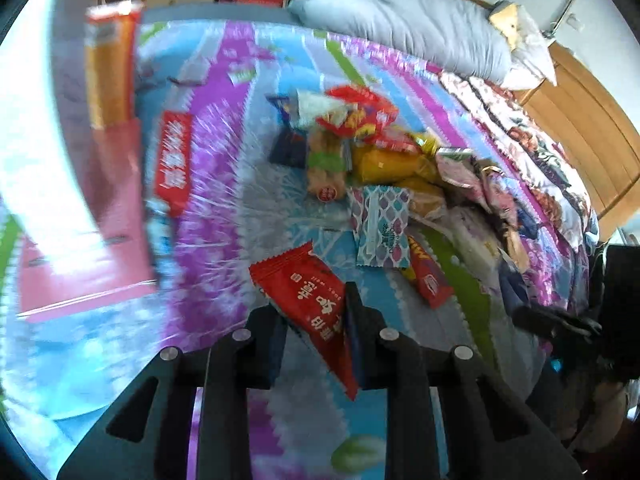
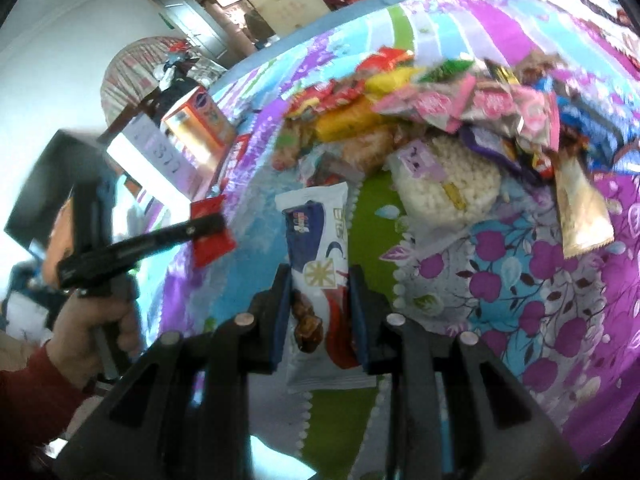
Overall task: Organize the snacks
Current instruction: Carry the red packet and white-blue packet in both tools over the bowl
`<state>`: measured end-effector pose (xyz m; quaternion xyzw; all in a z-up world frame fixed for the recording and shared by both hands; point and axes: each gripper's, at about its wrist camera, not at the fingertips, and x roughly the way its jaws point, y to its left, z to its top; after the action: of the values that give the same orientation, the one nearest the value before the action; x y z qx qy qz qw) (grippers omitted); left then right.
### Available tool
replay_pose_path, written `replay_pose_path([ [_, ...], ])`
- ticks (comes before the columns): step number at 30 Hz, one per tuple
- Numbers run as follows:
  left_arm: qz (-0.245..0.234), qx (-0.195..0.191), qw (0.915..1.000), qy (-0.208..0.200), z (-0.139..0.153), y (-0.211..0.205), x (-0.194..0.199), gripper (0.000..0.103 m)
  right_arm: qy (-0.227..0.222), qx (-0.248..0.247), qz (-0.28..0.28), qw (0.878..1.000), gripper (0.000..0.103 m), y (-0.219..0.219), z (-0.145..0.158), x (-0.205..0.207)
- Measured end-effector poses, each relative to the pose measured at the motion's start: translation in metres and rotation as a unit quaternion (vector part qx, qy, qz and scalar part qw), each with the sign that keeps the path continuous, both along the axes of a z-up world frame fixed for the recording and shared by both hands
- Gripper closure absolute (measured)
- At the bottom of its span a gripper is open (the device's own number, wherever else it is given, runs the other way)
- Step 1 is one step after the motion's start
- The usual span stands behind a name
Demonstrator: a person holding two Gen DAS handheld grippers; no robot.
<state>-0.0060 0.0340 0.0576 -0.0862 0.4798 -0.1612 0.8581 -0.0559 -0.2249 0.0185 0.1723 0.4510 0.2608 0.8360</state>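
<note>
While both hands work over a flower-print bedspread (image 2: 560,300), each tool has a packet pinched.
Left gripper (image 1: 316,312): jaws closed on a red snack packet (image 1: 308,292), which slants between the pads, its lower tip hanging past them.
Right gripper (image 2: 318,300): jaws closed on a white and blue wrapped snack bar (image 2: 316,240), held lengthwise and sticking out ahead of the fingers.
Snack pile (image 1: 380,152): a loose heap of wrapped snacks on the bedspread, beyond both grippers.
Near the pile: a patterned teal sachet (image 1: 382,224) lies just beside it; a puffed-rice cake pack (image 2: 452,176) sits at its near edge.
Left side: an orange box (image 1: 110,64) stands at the bed's edge, blurred.
Far end: a grey pillow (image 1: 404,20).
</note>
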Motion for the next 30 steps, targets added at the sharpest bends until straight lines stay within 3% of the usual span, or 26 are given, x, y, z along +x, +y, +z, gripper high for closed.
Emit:
replay_pose_path([
  [5,0.033,-0.017,0.9973,-0.063,0.052,0.03,-0.025,0.077,-0.038,-0.005,0.008,0.999,0.075,0.014,0.034,0.003],
  [12,0.104,0.013,0.9858,-0.131,0.114,0.081,-0.045,0.077,-0.116,-0.009,0.048,0.992,0.075,0.059,0.101,0.009],
  [19,0.205,0.058,0.961,-0.176,0.163,0.173,-0.071,0.077,-0.186,0.008,0.115,0.976,0.075,0.141,0.166,0.023],
  [24,0.279,0.087,0.9383,-0.184,0.175,0.244,-0.089,0.077,-0.22,0.028,0.178,0.959,0.075,0.222,0.208,0.029],
  [30,0.342,0.107,0.9153,-0.183,0.176,0.313,-0.109,0.077,-0.223,0.03,0.254,0.941,0.075,0.322,0.233,0.032],
])
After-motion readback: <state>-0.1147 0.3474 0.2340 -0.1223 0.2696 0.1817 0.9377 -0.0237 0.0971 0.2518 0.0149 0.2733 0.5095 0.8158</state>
